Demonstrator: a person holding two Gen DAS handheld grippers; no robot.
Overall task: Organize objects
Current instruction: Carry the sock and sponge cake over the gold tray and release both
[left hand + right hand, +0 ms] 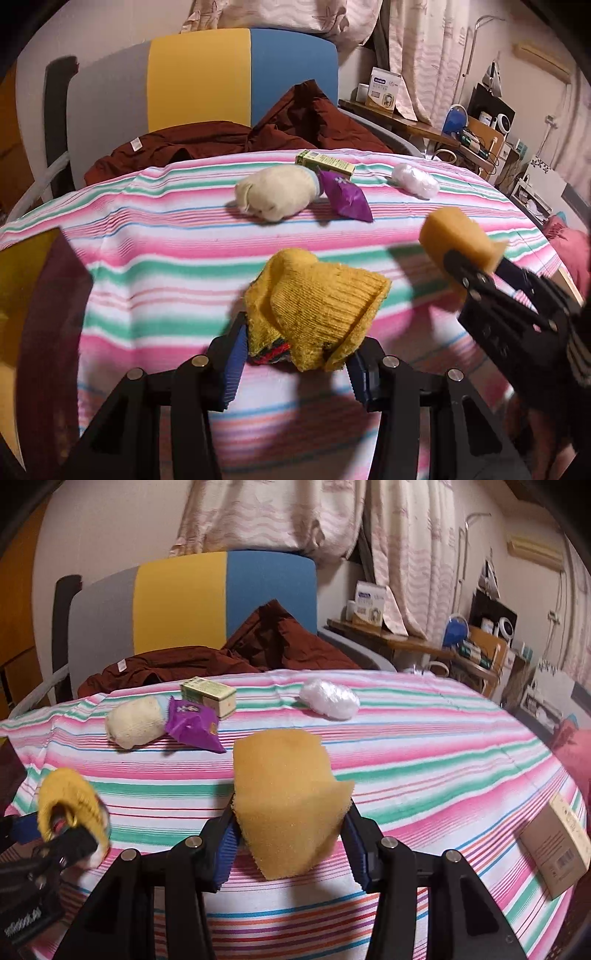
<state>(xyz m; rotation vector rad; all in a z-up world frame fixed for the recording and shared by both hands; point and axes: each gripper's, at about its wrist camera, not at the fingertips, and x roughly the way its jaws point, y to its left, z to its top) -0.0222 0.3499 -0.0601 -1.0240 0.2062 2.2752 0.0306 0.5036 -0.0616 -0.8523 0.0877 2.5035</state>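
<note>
Tongs (pixel 295 360) clamp yellow sock (pixel 314 306), hiding its underside; right tongs (pixel 290 836) clamp sponge (pixel 288 794).

A striped cloth (pixel 424 738) in pink, green and white covers the table. Behind it stands a chair (pixel 225 598) with grey, yellow and blue panels, a dark red garment (pixel 229 653) heaped on its seat. Pale patterned curtains (pixel 280 513) hang against the plain wall. To the right, a cluttered wooden shelf (pixel 406 642) runs along under dim, warm indoor light.
</note>
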